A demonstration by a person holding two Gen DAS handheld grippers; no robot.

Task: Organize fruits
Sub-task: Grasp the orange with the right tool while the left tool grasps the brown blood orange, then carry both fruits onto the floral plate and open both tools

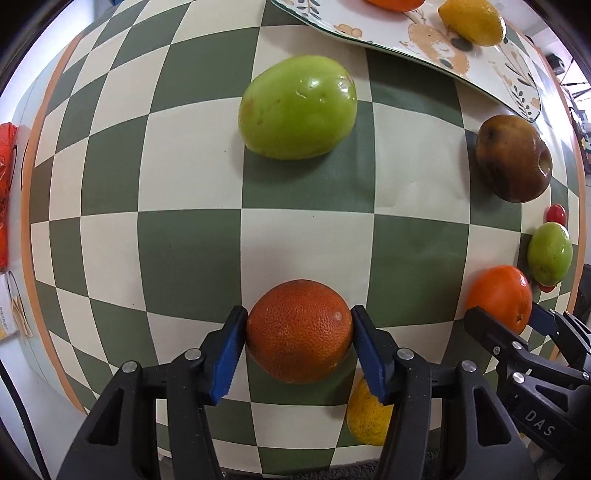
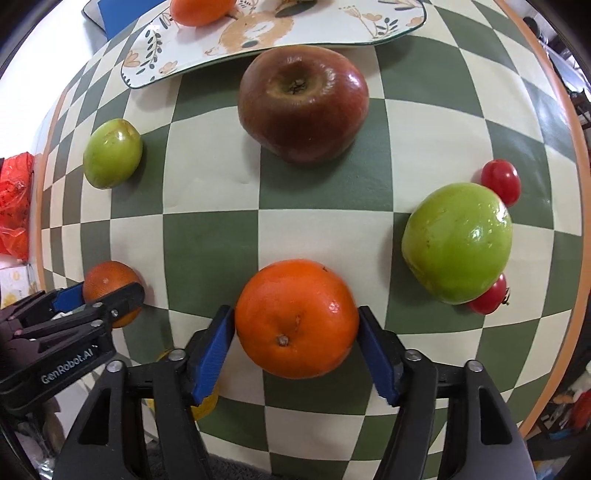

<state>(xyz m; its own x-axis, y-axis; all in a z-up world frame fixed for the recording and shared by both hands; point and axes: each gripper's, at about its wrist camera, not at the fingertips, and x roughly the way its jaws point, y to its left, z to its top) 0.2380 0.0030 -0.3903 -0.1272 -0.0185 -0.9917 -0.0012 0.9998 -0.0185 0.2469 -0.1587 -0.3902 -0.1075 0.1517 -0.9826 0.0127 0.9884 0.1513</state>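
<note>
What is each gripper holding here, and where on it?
The left gripper clamps the dark orange across its widest part. The right gripper clamps the bright orange the same way, one pad on each side.

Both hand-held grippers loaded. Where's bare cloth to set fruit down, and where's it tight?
Free: the checkered cloth left of the large green fruit, and the squares between the dark red apple and the bright orange. Tight: the right edge, where a second green fruit touches two red cherry tomatoes, and the patterned plate, already holding fruit.
</note>
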